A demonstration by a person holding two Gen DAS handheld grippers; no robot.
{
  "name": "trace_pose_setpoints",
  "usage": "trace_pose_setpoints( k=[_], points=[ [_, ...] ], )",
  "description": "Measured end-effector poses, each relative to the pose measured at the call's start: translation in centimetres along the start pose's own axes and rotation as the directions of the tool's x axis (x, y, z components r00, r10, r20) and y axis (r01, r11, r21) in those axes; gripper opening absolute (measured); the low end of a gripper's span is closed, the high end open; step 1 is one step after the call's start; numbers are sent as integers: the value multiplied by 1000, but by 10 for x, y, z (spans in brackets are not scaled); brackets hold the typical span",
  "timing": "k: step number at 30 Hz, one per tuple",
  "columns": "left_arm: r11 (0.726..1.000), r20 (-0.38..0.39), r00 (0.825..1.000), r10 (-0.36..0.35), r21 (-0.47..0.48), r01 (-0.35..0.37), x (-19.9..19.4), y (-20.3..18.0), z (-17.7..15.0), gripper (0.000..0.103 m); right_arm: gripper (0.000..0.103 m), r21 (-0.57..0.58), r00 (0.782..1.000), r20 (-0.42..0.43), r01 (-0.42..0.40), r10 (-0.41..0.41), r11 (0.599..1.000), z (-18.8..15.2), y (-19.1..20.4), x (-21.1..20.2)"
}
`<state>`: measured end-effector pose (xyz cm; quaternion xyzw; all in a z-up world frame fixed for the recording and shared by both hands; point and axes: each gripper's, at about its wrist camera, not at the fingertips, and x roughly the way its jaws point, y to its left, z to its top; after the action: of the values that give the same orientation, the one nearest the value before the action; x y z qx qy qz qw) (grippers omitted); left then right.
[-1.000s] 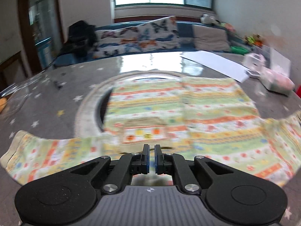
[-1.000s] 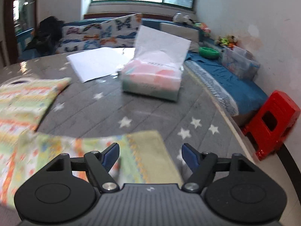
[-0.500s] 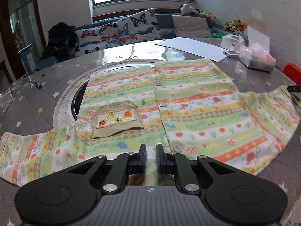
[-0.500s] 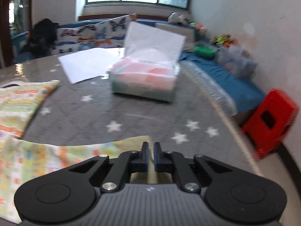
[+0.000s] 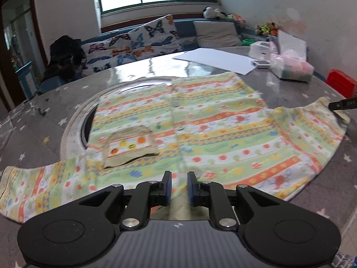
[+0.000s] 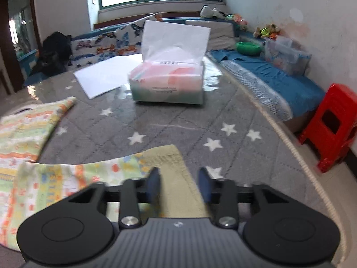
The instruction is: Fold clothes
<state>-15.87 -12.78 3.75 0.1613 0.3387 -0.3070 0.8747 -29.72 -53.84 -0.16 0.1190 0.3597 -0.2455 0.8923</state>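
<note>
A child's striped shirt (image 5: 200, 122) with fruit prints and a beige chest pocket (image 5: 130, 146) lies flat, sleeves spread, on the grey star-patterned table (image 5: 55, 116). My left gripper (image 5: 179, 187) is open a little, its jaws over the collar edge nearest me. My right gripper (image 6: 179, 184) is open, its jaws astride the beige cuff (image 6: 171, 163) of the shirt's right sleeve (image 6: 89, 178); the cuff lies on the table. A tip of the right gripper (image 5: 343, 105) shows at the sleeve end in the left wrist view.
A tissue pack (image 6: 167, 82) and a white paper sheet (image 6: 104, 76) lie on the far side of the table. A red stool (image 6: 334, 125) and a blue bench (image 6: 279, 84) stand beyond the table's right edge. A round inset ring (image 5: 73, 120) lies under the shirt.
Both grippers were shut half a second ago and have opened, the right one wider. The shirt now lies flat on the table.
</note>
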Motion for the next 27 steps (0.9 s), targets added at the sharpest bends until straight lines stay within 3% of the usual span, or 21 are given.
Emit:
trace_pose_setpoints(
  k=[1,4,8,12,14,16,20,23,27],
  points=[
    [1000,4,1000,-9,9,8,-1,-4,2,17,8,-7,1000,0,-2,2,1000,0,2,-1],
    [999,21,999,-29,37,28,-2,-18,7,39,6,-24,1000,10,18,-18,1000,-3,5,-8],
    [997,29,998,-48,59,47,0,-31,9,41,6,-21,998,20,52,-52,998,-9,2,-10],
    [997,11,999,-47,58,46,7,-37,7,41,18,11,998,26,54,-54,999,-10,-4,-16],
    [997,4,999,-51,51,51,8,-38,6,41,27,35,999,17,43,-43,998,-14,-10,-19],
    [998,-3,999,-52,44,53,10,-41,5,41,43,62,1000,3,28,-28,998,-18,-17,-22],
    [998,1,999,-54,30,54,10,-45,4,41,44,66,1000,0,21,-21,998,-28,-21,-27],
    [998,17,998,-63,16,62,7,-47,6,42,41,39,1000,6,27,-27,999,-32,-17,-30],
    [997,30,997,-66,30,65,4,-54,10,43,12,42,1000,17,0,-1,999,-32,-10,-30]
  ],
)
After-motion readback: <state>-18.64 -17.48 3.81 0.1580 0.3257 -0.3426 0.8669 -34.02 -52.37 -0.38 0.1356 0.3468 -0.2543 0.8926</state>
